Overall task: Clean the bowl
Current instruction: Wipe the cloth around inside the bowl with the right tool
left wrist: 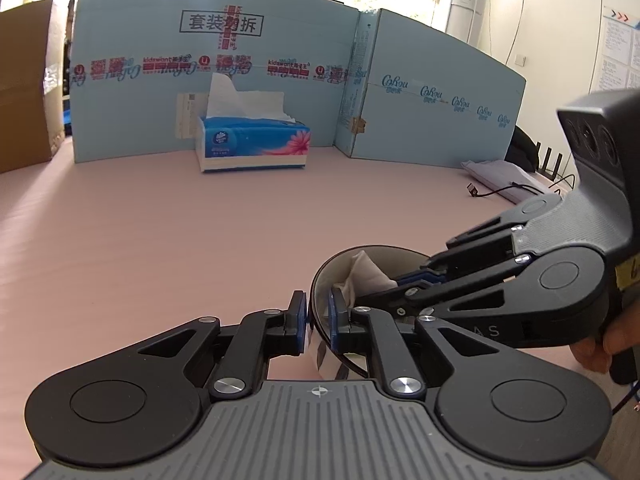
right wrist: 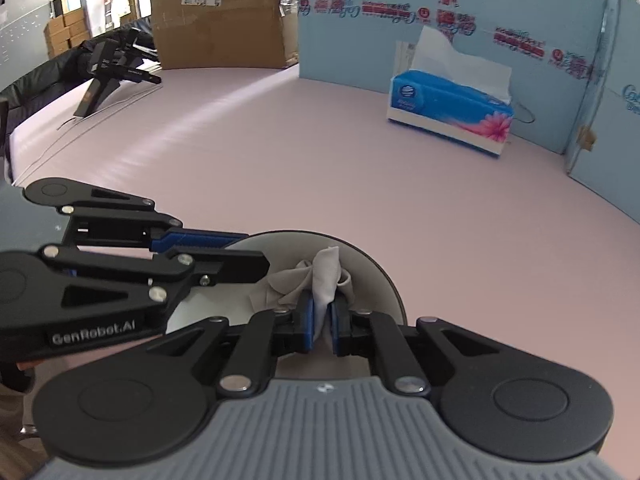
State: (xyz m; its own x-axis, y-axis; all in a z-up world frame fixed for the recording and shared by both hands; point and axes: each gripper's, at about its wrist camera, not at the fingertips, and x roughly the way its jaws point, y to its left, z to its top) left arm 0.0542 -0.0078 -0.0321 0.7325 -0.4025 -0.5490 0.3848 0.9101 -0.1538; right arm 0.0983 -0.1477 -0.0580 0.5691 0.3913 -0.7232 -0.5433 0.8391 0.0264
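Observation:
A dark glass bowl (left wrist: pixel 372 254) rests on the pink table; it also shows in the right wrist view (right wrist: pixel 372 272). My left gripper (left wrist: pixel 318 318) is shut on the bowl's near rim, one pad outside and one inside. It enters the right wrist view from the left (right wrist: pixel 244 250). My right gripper (right wrist: pixel 322 320) is shut on a crumpled white tissue (right wrist: pixel 320 274) and holds it inside the bowl. In the left wrist view it reaches in from the right (left wrist: pixel 404 280) with the tissue (left wrist: pixel 366 272).
A blue tissue box (left wrist: pixel 254 142) stands at the back against a light blue cardboard screen (left wrist: pixel 440 92); the box also shows in the right wrist view (right wrist: pixel 450 114). A brown carton (right wrist: pixel 220 16) and a black stand (right wrist: pixel 104 76) are far left. A cable (left wrist: pixel 500 191) lies right.

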